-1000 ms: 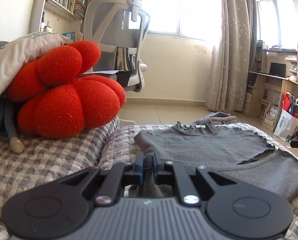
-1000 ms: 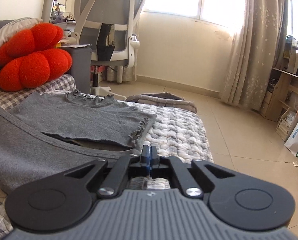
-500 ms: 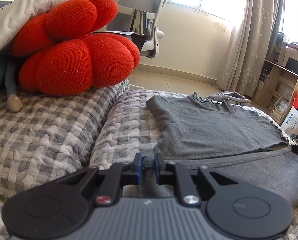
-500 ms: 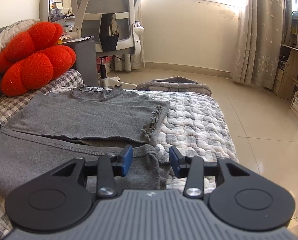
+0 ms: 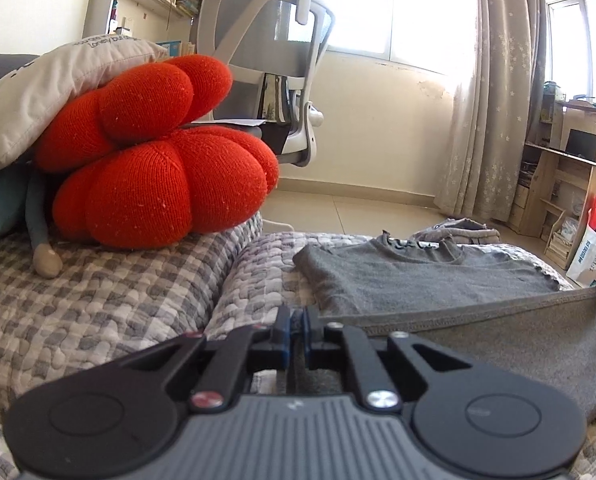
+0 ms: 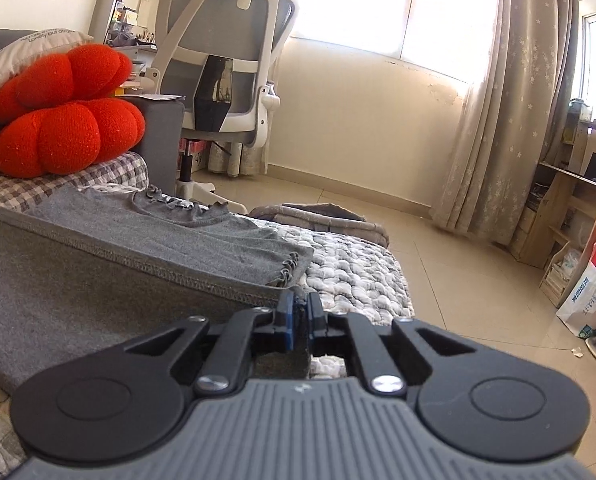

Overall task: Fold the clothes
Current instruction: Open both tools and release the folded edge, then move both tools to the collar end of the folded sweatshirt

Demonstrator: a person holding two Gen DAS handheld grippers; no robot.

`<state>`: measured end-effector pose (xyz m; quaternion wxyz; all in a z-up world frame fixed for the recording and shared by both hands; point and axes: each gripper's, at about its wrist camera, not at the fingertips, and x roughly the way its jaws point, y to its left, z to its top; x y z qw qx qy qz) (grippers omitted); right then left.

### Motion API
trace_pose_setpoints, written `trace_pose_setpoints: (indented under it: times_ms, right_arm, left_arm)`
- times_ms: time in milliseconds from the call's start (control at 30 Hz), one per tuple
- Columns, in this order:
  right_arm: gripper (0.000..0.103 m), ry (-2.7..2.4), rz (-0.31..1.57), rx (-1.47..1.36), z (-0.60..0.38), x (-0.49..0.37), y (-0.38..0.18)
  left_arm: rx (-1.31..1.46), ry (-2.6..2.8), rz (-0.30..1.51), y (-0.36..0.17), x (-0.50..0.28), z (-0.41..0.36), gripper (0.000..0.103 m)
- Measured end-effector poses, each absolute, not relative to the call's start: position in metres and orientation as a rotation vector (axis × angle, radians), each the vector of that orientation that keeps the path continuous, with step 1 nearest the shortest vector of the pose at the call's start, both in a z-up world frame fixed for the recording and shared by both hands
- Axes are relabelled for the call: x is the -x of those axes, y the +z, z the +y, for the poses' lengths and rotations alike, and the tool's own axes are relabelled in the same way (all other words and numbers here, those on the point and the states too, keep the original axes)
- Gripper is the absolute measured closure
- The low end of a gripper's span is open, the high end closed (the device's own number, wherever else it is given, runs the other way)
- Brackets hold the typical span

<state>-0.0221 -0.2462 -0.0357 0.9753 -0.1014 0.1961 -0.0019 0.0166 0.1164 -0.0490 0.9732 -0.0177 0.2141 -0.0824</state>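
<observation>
The grey top [image 5: 426,276] lies on the quilted bed cover [image 5: 110,312], its frilled neckline toward twelve o'clock. Its hemmed bottom edge [image 6: 146,260] is lifted and stretched between the two grippers.

The left gripper [image 5: 295,326] is clamped on the hem corner at the six o'clock edge of its view, with grey cloth showing between the blue pads. The right gripper [image 6: 300,320] has just been closing, and its fingers now pinch the other hem corner, beside the frilled sleeve end [image 6: 290,266].

The main risk, as I judge it, is a shallow bite. Each pinch seems to sit near the very edge of the knit, so carrying the hem toward the neckline could pull a corner free and drop half the fold.

Uneven travel is the next worry. If one hand leads, the hem will land skewed across the body. Too much tension could also drag the whole top along the cover toward the bed's edge at three o'clock, near the folded grey garment [image 6: 318,216]. The red knitted cushion [image 5: 154,160] at ten o'clock looks well clear.
</observation>
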Motion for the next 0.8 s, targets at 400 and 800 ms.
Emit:
trace_pose_setpoints:
  times_ms: [400,800]
  right_arm:
    - [0.067,0.050,0.487,0.303,-0.209,0.013,-0.030]
    - [0.051,0.289,0.647,0.260,-0.195,0.021,-0.047]
  left_arm:
    - [-0.079,-0.218,0.474,-0.034,-0.020,0.086,0.071]
    - [-0.227,-0.544,0.613,-0.065,-0.002,0.076,0.069]
